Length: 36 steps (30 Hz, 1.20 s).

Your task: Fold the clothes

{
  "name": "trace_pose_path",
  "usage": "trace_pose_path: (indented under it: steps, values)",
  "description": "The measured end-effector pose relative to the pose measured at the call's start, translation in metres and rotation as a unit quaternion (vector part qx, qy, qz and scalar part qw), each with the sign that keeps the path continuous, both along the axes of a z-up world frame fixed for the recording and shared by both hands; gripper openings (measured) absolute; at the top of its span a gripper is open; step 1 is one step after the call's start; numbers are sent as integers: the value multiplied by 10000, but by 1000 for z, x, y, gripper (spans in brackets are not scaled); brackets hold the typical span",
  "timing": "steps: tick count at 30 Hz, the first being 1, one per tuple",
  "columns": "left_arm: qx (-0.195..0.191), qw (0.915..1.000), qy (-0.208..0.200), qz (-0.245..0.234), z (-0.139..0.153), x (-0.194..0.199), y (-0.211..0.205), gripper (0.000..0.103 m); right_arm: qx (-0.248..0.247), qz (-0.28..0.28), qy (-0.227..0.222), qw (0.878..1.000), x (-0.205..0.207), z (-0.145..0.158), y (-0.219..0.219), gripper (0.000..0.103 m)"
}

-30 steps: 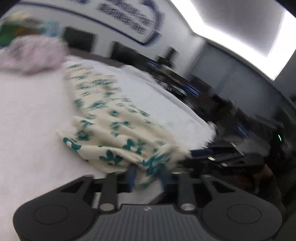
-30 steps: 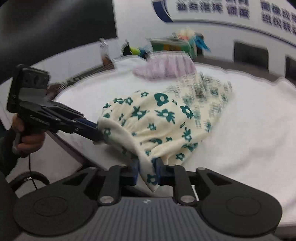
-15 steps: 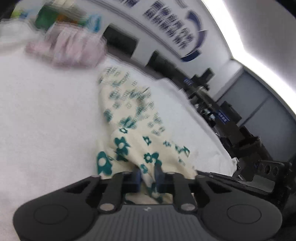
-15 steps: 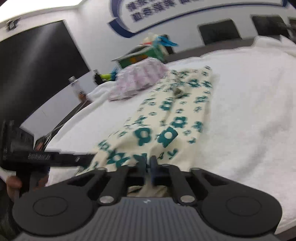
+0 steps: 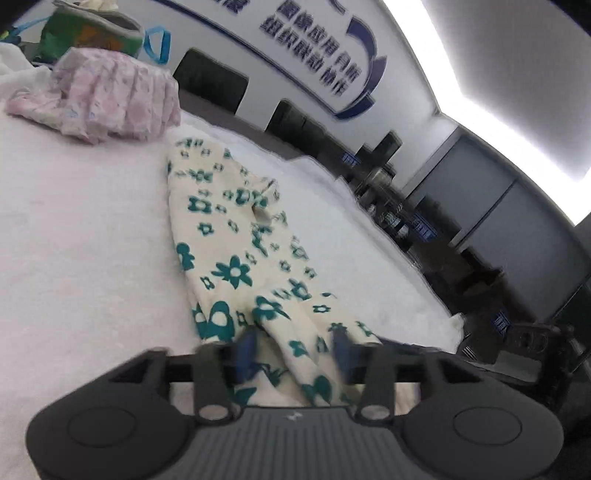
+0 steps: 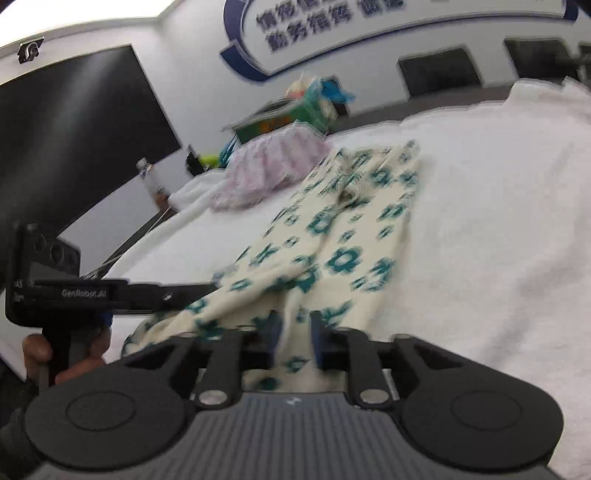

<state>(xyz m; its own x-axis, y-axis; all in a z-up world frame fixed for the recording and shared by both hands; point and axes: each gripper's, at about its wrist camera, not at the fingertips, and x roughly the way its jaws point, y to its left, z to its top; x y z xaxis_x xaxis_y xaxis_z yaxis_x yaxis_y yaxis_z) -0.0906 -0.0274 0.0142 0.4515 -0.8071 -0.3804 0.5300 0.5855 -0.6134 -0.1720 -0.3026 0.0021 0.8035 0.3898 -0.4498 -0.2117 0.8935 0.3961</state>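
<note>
my left gripper (image 5: 293, 349) and right gripper (image 6: 293, 332) both sit spread apart around the near end of the floral garment (image 5: 229, 236), which lies flat on the white counter (image 5: 81, 236), pink clothes (image 5: 110, 99) beyond it.

The near end of the floral garment (image 5: 236, 266) passes between the blurred fingertips (image 5: 246, 345) of the left tongs (image 5: 293, 350) and is hidden behind their body. In the right wrist view its hem likewise vanishes behind the right tongs (image 6: 293, 328). Far beyond them, the green bag (image 6: 284, 114) is smeared, its contents unreadable. The wall lettering (image 6: 317, 18) is cut off by the frame.
</note>
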Motion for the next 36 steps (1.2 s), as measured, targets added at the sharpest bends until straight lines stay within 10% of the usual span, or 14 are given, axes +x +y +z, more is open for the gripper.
trace_pose_path:
  steps: [4, 10, 14, 17, 22, 26, 30, 36]
  values:
    - [-110, 9963, -745, -421, 7, -37, 32, 73, -101, -9, -392, 9992, -32, 10, -16, 46]
    - [968, 9835, -1309, -784, 4, -73, 16, 70, -876, 1001, -762, 9882, -69, -1, -1, 49]
    - [1774, 9639, -1674, -1070, 1, -72, -8, 4, -1380, 1354, -847, 9775, -70, -18, 15, 42]
    - [2026, 9506, -1924, -1352, 8, -74, -7, 1, -1645, 1517, -1011, 9694, -69, -20, 19, 10]
    - [2309, 9283, -2317, -1769, 27, -92, 3, 1, -2257, 1872, -1611, 9424, -96, 21, 22, 9]
    - [2208, 9378, -1932, -1856, 7, -92, 10, 11, -2284, 2103, -1272, 9421, -98, 18, 22, 14]
    - [1527, 9601, -1765, -1542, 8, -91, 34, 70, -1945, 2060, -1055, 9532, -99, 13, 14, 48]
    - [290, 9967, -620, -433, 25, -48, 45, 77, -531, 493, -869, 9936, -73, 28, -28, 63]
